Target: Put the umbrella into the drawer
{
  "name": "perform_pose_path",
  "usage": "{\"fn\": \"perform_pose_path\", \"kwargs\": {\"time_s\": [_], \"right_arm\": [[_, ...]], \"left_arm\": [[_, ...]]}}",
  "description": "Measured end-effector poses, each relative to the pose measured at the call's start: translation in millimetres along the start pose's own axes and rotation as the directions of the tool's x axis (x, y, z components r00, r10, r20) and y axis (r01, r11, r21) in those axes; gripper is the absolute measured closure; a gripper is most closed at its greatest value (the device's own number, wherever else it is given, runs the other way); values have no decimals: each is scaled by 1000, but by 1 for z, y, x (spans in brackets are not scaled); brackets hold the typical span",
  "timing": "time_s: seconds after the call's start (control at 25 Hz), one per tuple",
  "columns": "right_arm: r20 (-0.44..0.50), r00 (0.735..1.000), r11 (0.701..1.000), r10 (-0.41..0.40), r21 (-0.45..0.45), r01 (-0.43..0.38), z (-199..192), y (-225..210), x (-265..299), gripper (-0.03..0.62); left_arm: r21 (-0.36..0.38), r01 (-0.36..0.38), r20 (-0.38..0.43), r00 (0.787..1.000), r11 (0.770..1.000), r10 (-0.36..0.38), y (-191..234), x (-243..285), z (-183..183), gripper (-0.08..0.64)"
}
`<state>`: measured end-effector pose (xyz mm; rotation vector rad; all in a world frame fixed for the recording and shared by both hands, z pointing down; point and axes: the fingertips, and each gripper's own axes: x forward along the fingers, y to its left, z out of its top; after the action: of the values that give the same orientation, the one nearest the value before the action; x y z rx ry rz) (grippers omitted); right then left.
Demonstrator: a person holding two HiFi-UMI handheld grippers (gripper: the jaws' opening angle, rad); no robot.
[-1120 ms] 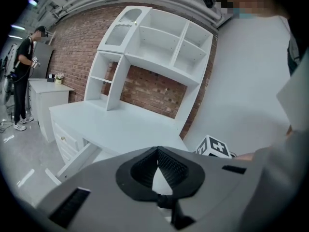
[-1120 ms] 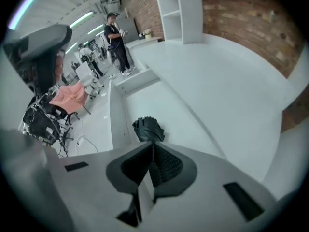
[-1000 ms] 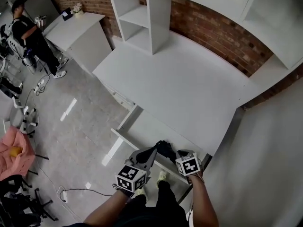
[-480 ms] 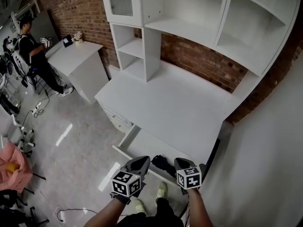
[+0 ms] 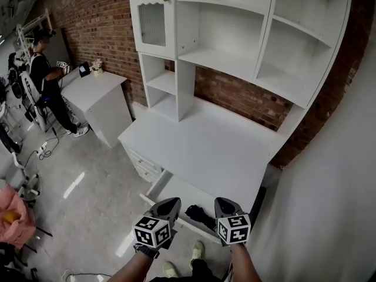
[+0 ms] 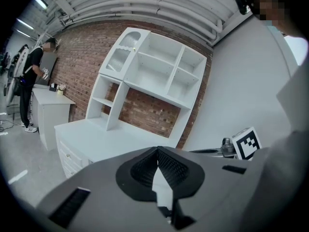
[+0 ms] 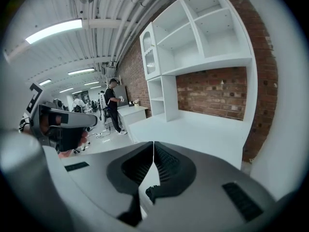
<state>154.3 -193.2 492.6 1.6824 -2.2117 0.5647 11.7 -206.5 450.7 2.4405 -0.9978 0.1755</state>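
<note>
A black folded umbrella (image 5: 198, 214) lies in the open white drawer (image 5: 176, 190) under the desk's front edge. Both grippers hang above the drawer's near side, apart from the umbrella. In the head view my left gripper (image 5: 174, 201) is to the umbrella's left and my right gripper (image 5: 220, 200) is to its right. The left gripper view shows its jaws (image 6: 157, 150) shut with nothing between them. In the right gripper view that gripper (image 7: 153, 143) is shut and empty too. Each points across the white desk top (image 5: 205, 148).
A white hutch with open shelves (image 5: 235, 34) stands on the desk against a brick wall (image 5: 241, 98). Small drawers (image 5: 141, 164) sit at the desk's left. A white wall (image 5: 329, 204) is at the right. At a second desk (image 5: 94, 93) stands a person (image 5: 44, 81).
Both grippers have risen away from the drawer, the right one lifting its nose toward level. The head view has tilted up to take in the hutch. The umbrella stays in the drawer.
</note>
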Motion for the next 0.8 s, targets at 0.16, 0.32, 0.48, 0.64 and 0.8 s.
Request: {"fn": "perform_pose_path", "kwargs": {"time_s": [0.16,0.32,0.48,0.64,0.8], "right_arm": [[58,998,1000,-12,-7,12,24,6,-17,585],[131,991,999,-32,-14,34,53,8,-37,586],[190,981,999,-32,-24,37,77,15,-55,585],[233,972,998,-24,-50,36,97,27,-69,586],[276,961,997,-32,-61,51,112,32,-86,588]], "left_arm": [[8,-3,37,999,1000,3,1,-15,22,554],[27,-9,73,997,1000,7,-2,-30,46,554],[49,0,104,995,999,-5,-11,-44,66,554],[63,14,135,991,998,-23,-18,-57,83,554],[81,16,163,986,997,-29,-27,-71,97,554]]}}
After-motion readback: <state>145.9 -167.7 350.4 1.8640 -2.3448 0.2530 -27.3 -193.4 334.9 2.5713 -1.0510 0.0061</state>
